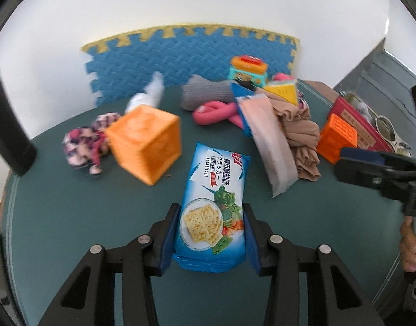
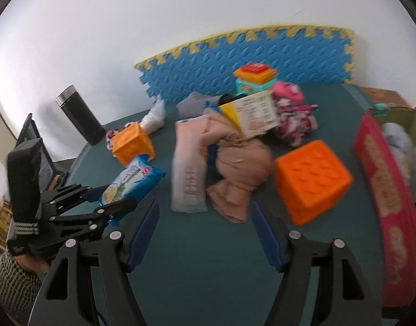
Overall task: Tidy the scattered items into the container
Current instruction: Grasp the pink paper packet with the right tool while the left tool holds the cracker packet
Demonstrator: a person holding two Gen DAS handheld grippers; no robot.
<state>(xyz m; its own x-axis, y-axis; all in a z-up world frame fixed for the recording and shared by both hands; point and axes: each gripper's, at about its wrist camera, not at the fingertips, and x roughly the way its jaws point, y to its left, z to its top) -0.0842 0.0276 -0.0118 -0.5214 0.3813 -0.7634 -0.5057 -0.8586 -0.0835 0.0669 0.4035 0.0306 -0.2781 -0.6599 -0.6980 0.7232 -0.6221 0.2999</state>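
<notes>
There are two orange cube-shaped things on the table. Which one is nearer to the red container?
The perforated orange cube, with rows of small holes. It sits close beside the red container; the smooth orange cube lies far across the table, near the black flask.

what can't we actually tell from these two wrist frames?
- Left wrist view: whether the left gripper squeezes the cracker pack or only brackets it; contact is unclear.
- Right wrist view: most of what is in the red container; its wall and the frame edge hide it.
- Both views: small print on the yellow box; motion blur.
- Items under the beige cloth; covered.
</notes>
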